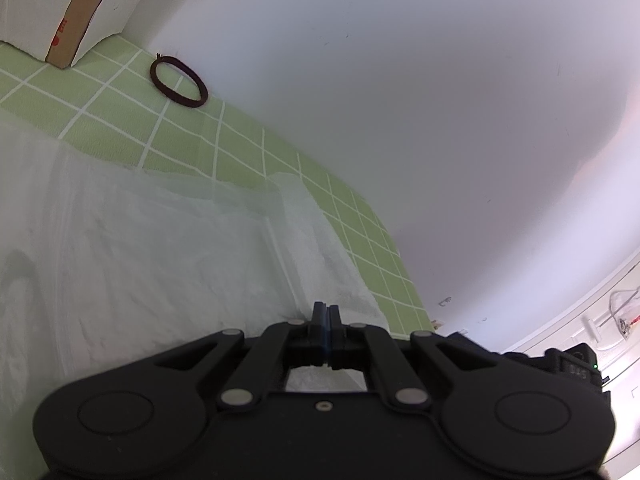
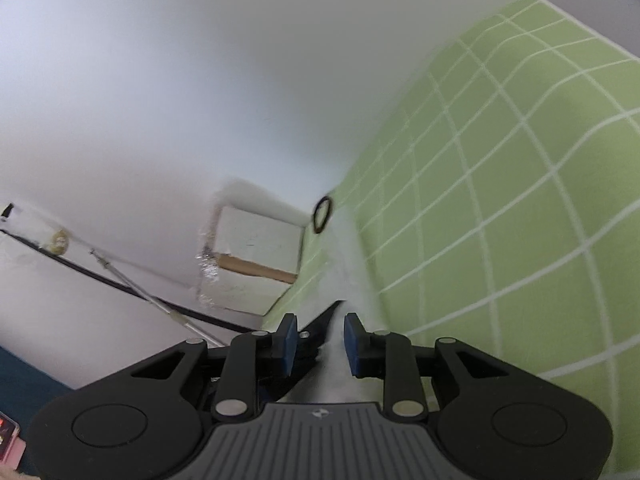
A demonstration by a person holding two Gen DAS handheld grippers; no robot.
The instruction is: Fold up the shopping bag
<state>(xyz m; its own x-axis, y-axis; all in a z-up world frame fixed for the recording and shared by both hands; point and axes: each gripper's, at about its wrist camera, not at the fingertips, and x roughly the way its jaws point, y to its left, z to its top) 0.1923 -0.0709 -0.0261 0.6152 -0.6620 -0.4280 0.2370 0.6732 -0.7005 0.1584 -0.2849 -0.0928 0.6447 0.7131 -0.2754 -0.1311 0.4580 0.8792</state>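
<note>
Green gridded mat (image 1: 120, 92) lies against a white wall (image 1: 400, 80), leaving little room on that side. Shopping bag (image 1: 140, 248), thin translucent plastic, lies spread flat on the mat; judged light, limp and slippery, best taken at an edge or corner. Open mat beyond the bag gives room for folding. Cardboard box (image 1: 76, 12) and a dark hair tie (image 1: 179, 81) sit at the far end. Left gripper (image 1: 326, 314) is pressed together at the bag's edge; whether film is pinched cannot be told. Right gripper (image 2: 320, 330) stands partly spread, with pale bag material running between its pads, no contact seen
</note>
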